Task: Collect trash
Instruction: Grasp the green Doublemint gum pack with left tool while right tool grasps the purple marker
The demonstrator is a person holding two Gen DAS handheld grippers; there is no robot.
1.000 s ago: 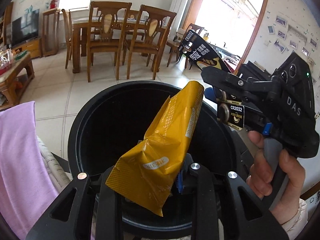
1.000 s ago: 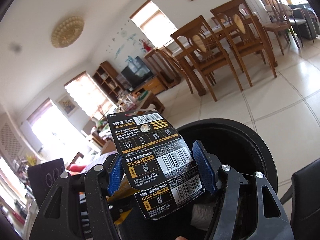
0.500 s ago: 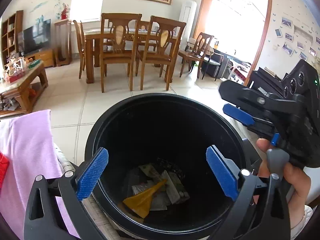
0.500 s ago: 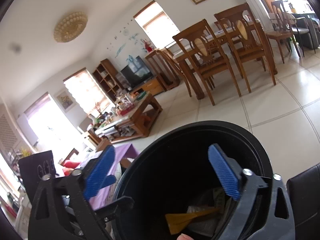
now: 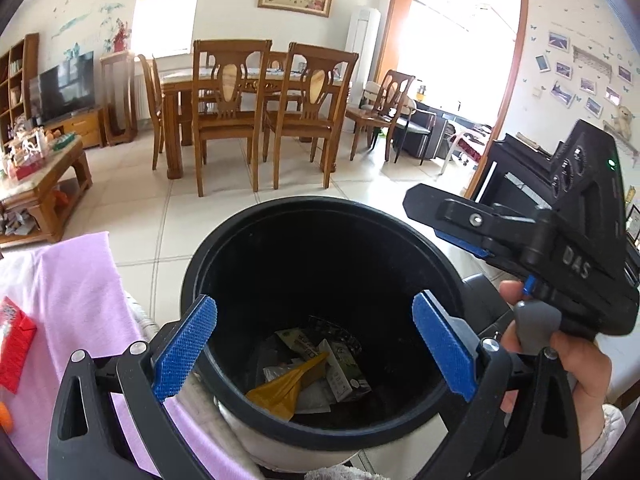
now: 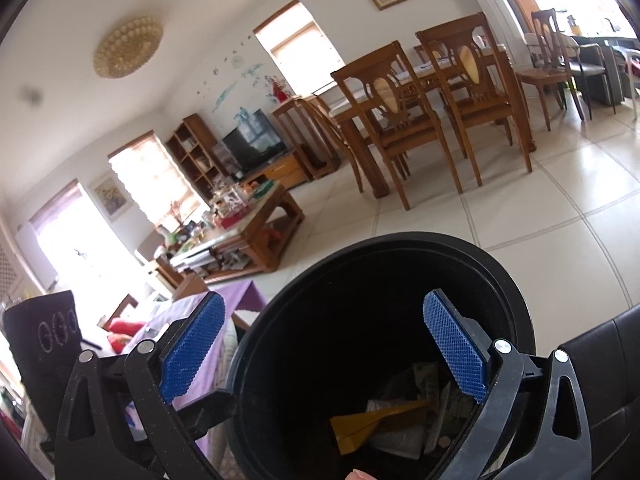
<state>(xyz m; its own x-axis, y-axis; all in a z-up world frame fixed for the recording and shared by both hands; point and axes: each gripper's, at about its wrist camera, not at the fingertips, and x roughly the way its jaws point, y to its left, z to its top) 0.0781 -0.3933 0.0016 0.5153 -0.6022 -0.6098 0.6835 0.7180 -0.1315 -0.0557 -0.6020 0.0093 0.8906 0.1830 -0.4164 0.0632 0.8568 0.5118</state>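
Through the left wrist camera, my left gripper (image 5: 314, 350) hangs over the round black plastic trash bin (image 5: 224, 248), its blue textured pads (image 5: 185, 348) spread as wide as they go with nothing between them; the jaws have just been opening. Below and between the pads, on the bin floor, lies the crumpled yellow foil wrapper (image 5: 280, 390). Its long axis runs diagonally, the narrow end pointing up and right, away from me, the broad end nearer my left pad. Just beyond it sit pale paper scraps and a black printed card (image 5: 340, 364). To the right of my gripper, the right gripper (image 5: 460, 236) reaches over the rim, held by a hand (image 5: 576, 360). A pink cloth (image 5: 72, 280) lies to my left.

Through the right wrist camera, the right gripper (image 6: 324, 350) also stands wide apart and empty, its jaws just opened. The yellow wrapper (image 6: 372, 424) rests below it in the bin (image 6: 516, 292), closer to the right pad, its narrow end pointing right.
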